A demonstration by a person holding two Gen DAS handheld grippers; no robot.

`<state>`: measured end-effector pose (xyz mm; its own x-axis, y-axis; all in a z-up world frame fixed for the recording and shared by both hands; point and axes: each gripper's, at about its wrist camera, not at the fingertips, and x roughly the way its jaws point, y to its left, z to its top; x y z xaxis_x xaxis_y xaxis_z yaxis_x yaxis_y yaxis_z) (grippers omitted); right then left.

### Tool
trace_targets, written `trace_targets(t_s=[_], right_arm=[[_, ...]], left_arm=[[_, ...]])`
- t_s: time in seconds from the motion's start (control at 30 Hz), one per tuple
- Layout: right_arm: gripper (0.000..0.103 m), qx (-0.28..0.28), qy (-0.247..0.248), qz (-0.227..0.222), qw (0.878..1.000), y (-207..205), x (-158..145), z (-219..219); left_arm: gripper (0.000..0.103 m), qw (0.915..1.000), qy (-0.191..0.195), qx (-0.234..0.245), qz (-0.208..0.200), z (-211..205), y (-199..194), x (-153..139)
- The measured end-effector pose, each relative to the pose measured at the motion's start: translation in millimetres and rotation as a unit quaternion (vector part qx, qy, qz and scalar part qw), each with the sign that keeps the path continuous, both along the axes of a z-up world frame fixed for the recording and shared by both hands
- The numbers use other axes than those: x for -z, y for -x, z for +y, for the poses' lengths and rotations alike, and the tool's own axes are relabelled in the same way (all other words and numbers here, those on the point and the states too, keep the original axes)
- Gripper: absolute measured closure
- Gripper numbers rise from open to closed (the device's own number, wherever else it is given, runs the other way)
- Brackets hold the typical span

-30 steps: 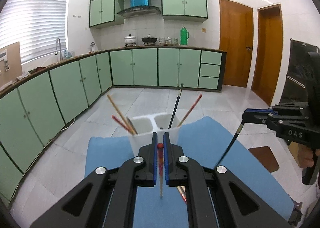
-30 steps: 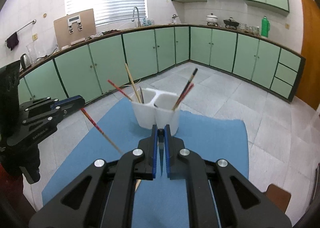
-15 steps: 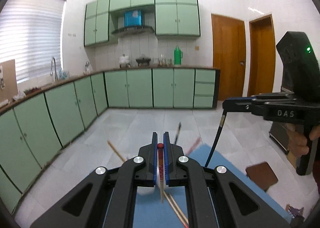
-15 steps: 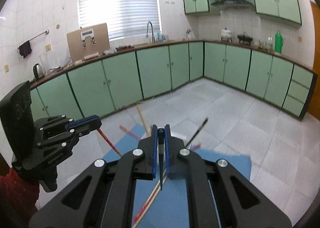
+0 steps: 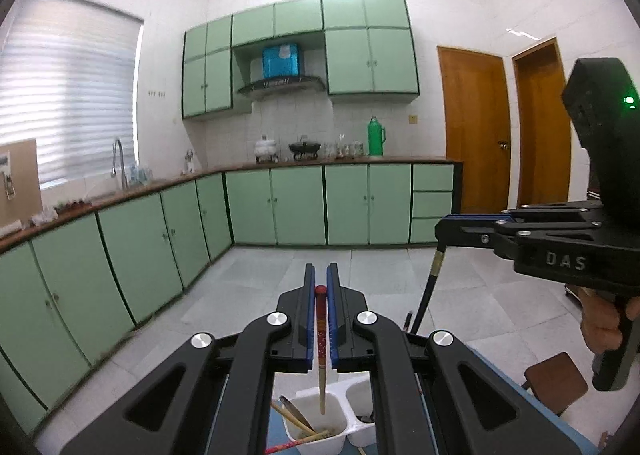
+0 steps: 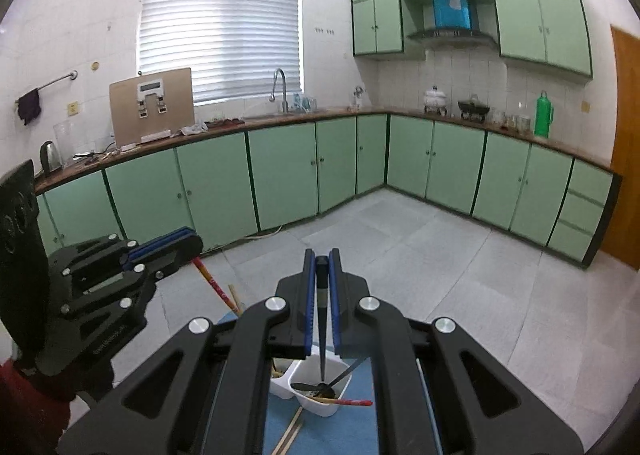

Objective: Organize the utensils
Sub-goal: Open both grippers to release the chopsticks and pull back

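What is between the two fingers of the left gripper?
In the left wrist view, a red-topped chopstick stands clamped in the left gripper, its lower end hanging over the white holder.

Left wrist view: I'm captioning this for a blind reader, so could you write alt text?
The left gripper is shut on a red-topped chopstick hanging over a white two-compartment holder. At right, the right gripper grips a black chopstick. Green kitchen cabinets lie behind.
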<state>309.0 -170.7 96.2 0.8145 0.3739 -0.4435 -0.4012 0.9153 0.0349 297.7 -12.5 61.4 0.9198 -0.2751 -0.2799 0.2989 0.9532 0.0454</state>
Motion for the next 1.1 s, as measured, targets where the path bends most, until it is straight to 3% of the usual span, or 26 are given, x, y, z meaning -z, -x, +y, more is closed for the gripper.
trace_targets(t_s=[0.17,0.37,0.43,0.5,0.53,0.63,0.7,0.77,0.93,1.1], right_arm=[[0.097,0.006,0.011,0.030,0.999,-23.4,41.9,5.1],[0.096,0.008,0.031,0.065,0.997,-35.1,74.8,9.3],[0.088,0.020,0.031,0.059,0.998,-30.2,78.2,6.1],[0.057,0.034,0.024,0.047,0.998,-23.2,73.4,-0.4],[0.050,0.045,0.022,0.036,0.998,-18.5,69.5,-3.7],[0.041,0.069,0.031,-0.005,0.997,6.0,55.8,-14.3],[0.024,0.085,0.037,-0.030,0.995,24.6,51.2,-22.9],[0.014,0.100,0.036,-0.053,0.993,44.8,49.8,-31.0],[0.007,0.119,0.034,-0.066,0.990,101.5,71.9,-46.6],[0.007,0.124,0.032,-0.021,0.992,147.6,123.6,-44.5]], left_arm=[[0.098,0.9985,0.005,-0.002,0.055,3.5,-31.5,41.9],[0.095,0.9955,0.008,-0.002,0.095,10.7,-40.7,66.8],[0.088,0.9957,0.012,-0.004,0.092,15.3,-37.5,64.2],[0.079,0.9966,0.015,-0.006,0.081,19.4,-28.6,57.3],[0.069,0.9970,0.014,-0.008,0.076,19.9,-23.7,54.9],[0.055,0.9981,0.015,-0.016,0.058,22.8,0.1,43.4],[0.050,0.9985,0.016,-0.017,0.049,25.3,21.3,39.8],[0.043,0.9987,0.014,-0.026,0.042,28.1,44.1,41.7],[0.034,0.9975,0.019,-0.040,0.055,32.9,89.6,65.5],[0.033,0.9932,0.004,-0.059,0.100,28.6,125.7,116.2]])
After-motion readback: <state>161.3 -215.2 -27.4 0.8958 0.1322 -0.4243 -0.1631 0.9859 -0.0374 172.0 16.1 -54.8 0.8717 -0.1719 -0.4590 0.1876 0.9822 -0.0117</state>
